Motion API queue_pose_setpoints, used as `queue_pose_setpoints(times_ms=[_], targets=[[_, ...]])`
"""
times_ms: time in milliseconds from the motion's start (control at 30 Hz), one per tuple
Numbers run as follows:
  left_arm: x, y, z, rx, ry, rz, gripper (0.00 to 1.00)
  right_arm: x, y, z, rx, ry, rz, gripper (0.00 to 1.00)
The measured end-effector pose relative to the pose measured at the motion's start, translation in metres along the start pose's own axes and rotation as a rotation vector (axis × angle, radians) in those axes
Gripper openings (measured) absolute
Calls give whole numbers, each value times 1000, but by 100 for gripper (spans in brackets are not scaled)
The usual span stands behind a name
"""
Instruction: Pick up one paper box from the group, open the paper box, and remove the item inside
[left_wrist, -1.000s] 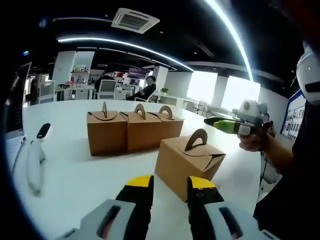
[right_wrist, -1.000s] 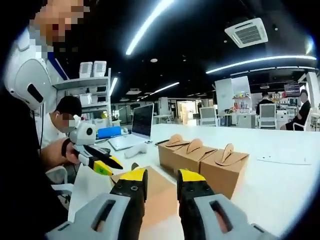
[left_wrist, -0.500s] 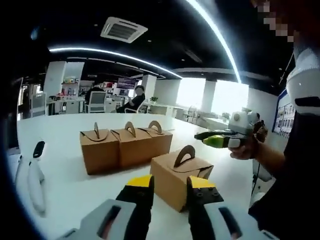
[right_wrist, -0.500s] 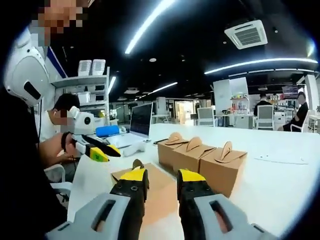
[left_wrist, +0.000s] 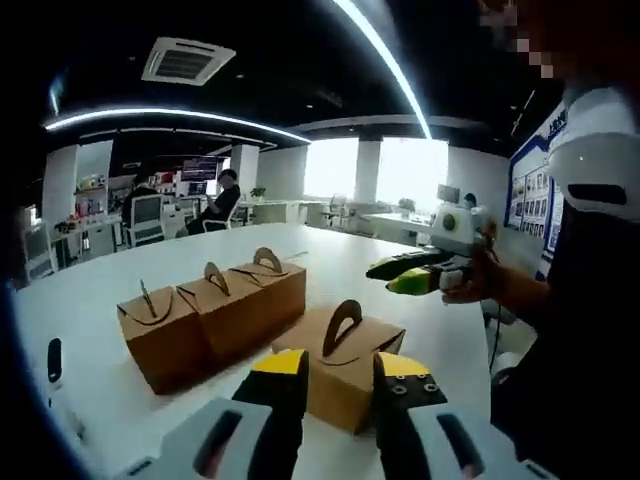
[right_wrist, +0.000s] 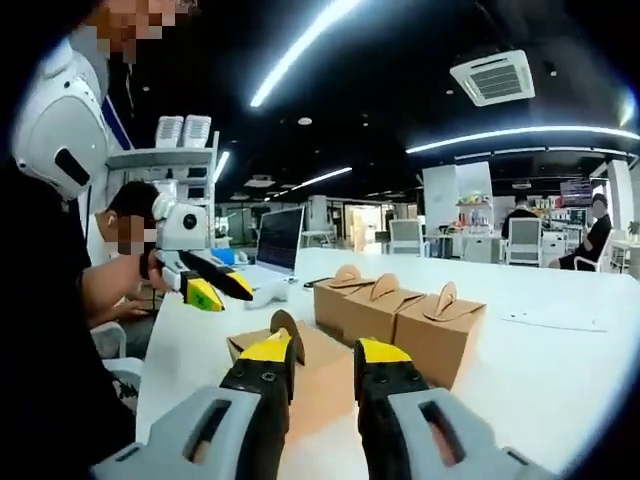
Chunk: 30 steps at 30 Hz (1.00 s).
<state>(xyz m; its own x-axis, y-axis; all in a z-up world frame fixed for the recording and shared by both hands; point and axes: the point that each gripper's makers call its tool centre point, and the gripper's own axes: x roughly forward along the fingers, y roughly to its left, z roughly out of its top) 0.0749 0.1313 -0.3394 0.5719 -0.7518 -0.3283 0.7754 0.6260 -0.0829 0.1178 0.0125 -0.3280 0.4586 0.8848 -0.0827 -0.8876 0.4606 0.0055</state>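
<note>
Glossy white table (left_wrist: 90, 300): three matte kraft boxes (left_wrist: 212, 315) in a touching row, arched handles upright; separate paper box (left_wrist: 345, 362) (same cardboard) just beyond left gripper (left_wrist: 338, 370). Right gripper (right_wrist: 322, 358) likewise. Both parted, empty.

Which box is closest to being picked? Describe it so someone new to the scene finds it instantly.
On the white table three brown paper boxes stand touching in a row. A fourth box stands apart from them, nearest the left gripper, just beyond its jaws. It is the one box that touches no other.
</note>
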Motion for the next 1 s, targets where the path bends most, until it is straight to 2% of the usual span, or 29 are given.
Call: queue_pose_setpoints(times_ms=[167,367,500,700,800,1000], targets=[[9,2,2,54,58,-41,29,-1,-2,0,2,-3,0,25],[14,5,8,100,90,-67,29,-3,-3,0,2,-11,-3,25],[17,6,2,121,135,-76,29,-6,-5,-4,6,-5,-8,25],[15,-3,-12,194,236,-150,29,-9,-7,-4,4,-13,-17,25],[16,-5,-8,213,236,-172,29,-8,-6,-4,4,-10,-11,25],[20,3,-2,239,238,-173,29,-8,-5,-6,6,-5,-2,25]])
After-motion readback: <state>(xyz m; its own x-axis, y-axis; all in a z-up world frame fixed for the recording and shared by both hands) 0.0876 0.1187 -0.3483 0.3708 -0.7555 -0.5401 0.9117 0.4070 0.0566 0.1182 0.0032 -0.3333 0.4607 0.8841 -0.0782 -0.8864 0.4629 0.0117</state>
